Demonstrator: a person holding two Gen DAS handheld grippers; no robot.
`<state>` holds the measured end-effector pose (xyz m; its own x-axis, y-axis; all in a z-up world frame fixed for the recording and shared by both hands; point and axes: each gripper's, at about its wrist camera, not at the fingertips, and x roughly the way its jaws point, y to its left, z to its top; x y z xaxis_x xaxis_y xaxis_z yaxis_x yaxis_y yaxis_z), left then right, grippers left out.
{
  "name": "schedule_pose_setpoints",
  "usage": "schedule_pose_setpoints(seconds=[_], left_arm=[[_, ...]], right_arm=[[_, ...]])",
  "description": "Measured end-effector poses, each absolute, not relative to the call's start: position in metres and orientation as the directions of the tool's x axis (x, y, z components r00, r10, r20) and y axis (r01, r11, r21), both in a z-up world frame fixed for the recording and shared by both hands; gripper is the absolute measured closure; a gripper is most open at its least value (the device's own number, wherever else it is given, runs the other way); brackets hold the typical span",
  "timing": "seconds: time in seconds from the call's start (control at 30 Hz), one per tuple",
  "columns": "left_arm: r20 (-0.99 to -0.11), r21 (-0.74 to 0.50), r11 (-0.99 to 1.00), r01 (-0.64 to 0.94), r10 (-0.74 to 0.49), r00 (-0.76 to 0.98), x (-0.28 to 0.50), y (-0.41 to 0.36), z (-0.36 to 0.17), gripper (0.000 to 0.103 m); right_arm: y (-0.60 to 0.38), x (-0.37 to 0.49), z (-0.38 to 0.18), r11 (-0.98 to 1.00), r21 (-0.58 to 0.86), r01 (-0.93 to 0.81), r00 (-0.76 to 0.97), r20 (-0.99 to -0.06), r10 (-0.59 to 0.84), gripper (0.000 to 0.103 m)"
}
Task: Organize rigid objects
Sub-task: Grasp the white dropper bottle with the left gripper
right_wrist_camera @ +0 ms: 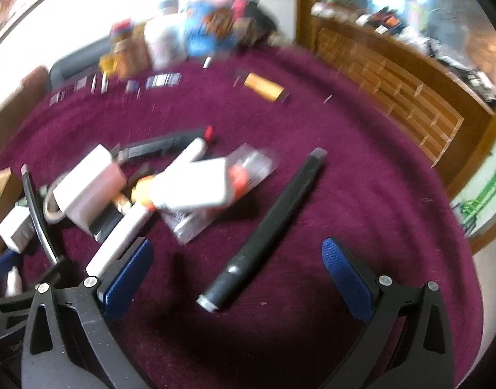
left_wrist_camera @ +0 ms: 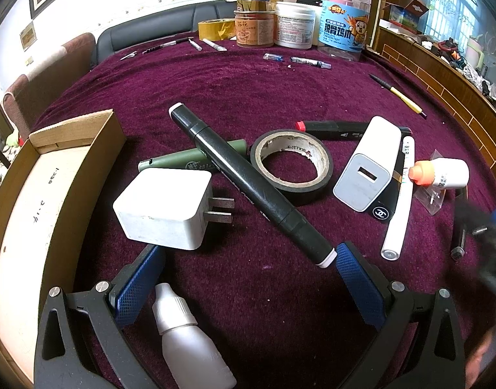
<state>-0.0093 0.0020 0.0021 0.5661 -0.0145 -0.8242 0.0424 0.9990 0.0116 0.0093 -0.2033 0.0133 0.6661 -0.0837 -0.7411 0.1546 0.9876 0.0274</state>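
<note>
In the left wrist view my left gripper point(left_wrist_camera: 248, 259) is open and empty over a purple cloth. Between its fingers lie a white dropper bottle point(left_wrist_camera: 186, 334) and the end of a long black marker point(left_wrist_camera: 248, 181). A white plug charger point(left_wrist_camera: 166, 207) sits just beyond the left finger, with a black tape roll point(left_wrist_camera: 293, 162), a green pen point(left_wrist_camera: 189, 159) and a second white charger point(left_wrist_camera: 368, 165) farther out. In the blurred right wrist view my right gripper point(right_wrist_camera: 238, 253) is open and empty above a black pen point(right_wrist_camera: 267, 227).
An open cardboard box point(left_wrist_camera: 37, 214) stands at the left. Jars and a yellow tape roll point(left_wrist_camera: 215, 29) line the far edge. A red-capped marker point(left_wrist_camera: 332, 128), a white pen point(left_wrist_camera: 400, 201), an orange-capped bottle point(left_wrist_camera: 442, 173) and a plastic bag point(right_wrist_camera: 215, 194) lie at the right.
</note>
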Motion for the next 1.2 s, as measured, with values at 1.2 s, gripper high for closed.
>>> schedule_pose_setpoints(seconds=[1.2], left_arm=[[-0.857, -0.173, 0.983, 0.063, -0.181, 0.483, -0.062, 0.053, 0.026, 0.024]], right_arm=[[-0.212, 0.008, 0.032, 0.989, 0.06, 0.135, 0.795, -0.603, -0.072, 0.0]])
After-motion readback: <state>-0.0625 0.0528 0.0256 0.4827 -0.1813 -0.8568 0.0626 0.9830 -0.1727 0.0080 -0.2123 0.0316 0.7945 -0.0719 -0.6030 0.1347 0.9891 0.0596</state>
